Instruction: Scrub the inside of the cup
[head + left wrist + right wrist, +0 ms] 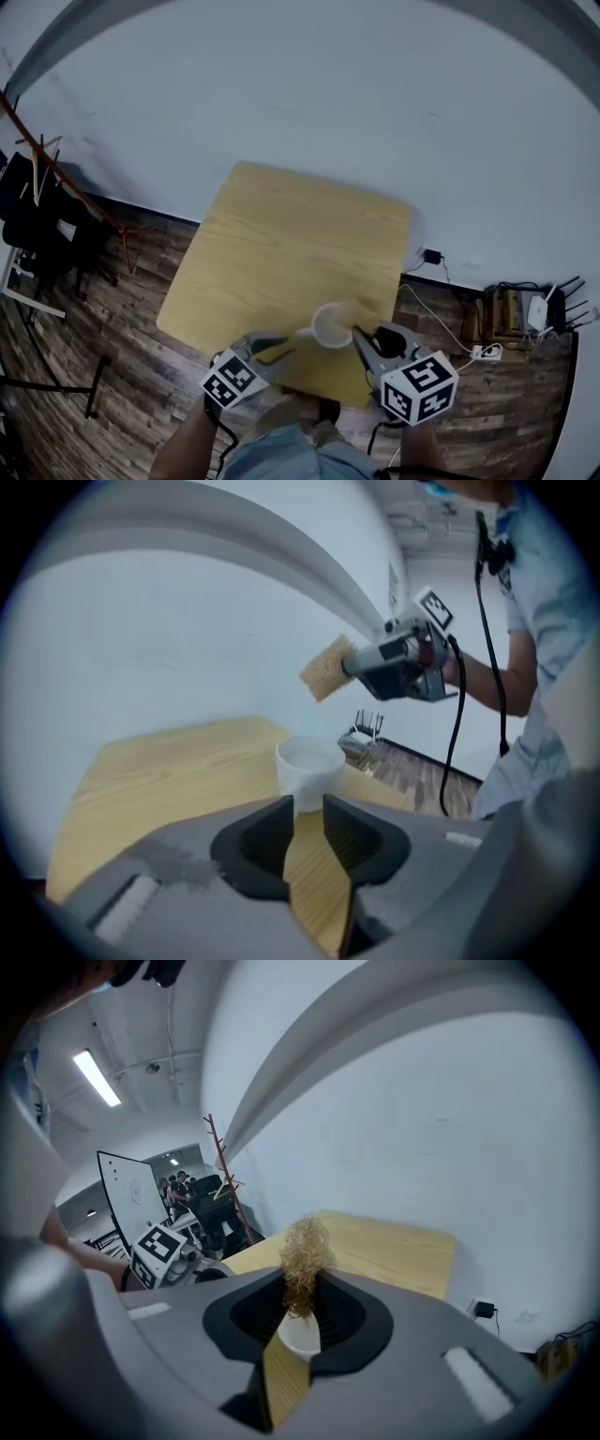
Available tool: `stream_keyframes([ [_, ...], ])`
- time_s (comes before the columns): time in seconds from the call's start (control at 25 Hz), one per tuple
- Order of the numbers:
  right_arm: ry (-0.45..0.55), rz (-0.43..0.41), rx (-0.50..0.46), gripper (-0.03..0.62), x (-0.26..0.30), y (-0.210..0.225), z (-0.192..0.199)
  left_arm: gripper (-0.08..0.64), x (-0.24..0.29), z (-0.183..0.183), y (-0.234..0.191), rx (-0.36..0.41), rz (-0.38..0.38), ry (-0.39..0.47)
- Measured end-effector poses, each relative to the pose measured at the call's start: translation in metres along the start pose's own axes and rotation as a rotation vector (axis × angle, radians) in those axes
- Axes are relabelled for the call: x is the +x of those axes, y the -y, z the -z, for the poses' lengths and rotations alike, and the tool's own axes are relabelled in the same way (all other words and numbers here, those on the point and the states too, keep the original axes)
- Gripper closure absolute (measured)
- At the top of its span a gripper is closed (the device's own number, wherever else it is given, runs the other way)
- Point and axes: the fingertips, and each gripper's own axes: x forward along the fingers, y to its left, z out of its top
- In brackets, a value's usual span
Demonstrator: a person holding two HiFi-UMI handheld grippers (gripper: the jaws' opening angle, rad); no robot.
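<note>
Location: cup (331,325) upright on table (281,234), between both tongs, just ahead of left gripper (307,817) tips. Left jaws narrowly apart, empty, so cup not steadied. Right gripper (300,1290) clamps scrubber (305,1251), poised just above cup; judged ready for entry.

A light wooden table (291,244) stands on a dark plank floor (112,309) — one white cup (331,325) stands upright on it, near the front edge.

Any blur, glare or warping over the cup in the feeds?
Head view: dim, strong fisheye, cup small but clear. Left gripper view: cup soft and pale, edges vignetted. Right gripper view: scourer sharp, cup only partly visible below it; no glare.
</note>
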Motion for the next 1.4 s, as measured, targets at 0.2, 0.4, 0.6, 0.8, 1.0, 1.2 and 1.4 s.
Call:
stream_keyframes([
  [0.2, 0.081, -0.034, -0.061, 0.517, -0.013, -0.028, -0.017, 0.443, -0.029, -0.068, 0.020, -0.067, -0.073, 0.189],
  [0.4, 0.155, -0.053, -0.128, 0.517, -0.021, -0.051, -0.033, 0.540, -0.062, -0.133, 0.011, -0.169, -0.304, 0.363],
  [0.6, 0.217, -0.011, -0.197, 0.517, -0.037, -0.046, -0.049, 0.540, -0.093, -0.181, 0.007, -0.215, -0.602, 0.486],
  [0.8, 0.257, -0.009, -0.232, 0.517, -0.051, -0.045, -0.054, 0.540, -0.100, -0.205, 0.031, -0.136, -0.696, 0.513],
  [1.0, 0.274, -0.028, -0.252, 0.518, -0.055, -0.050, -0.053, 0.540, -0.105, -0.204, 0.038, -0.182, -0.738, 0.516],
  [1.2, 0.278, -0.023, -0.270, 0.522, -0.050, -0.061, -0.052, 0.540, -0.118, -0.204, 0.039, -0.148, -0.757, 0.520],
  [1.4, 0.284, 0.016, -0.265, 0.522, -0.044, -0.069, -0.060, 0.540, -0.134, -0.199, 0.033, -0.130, -0.744, 0.532],
])
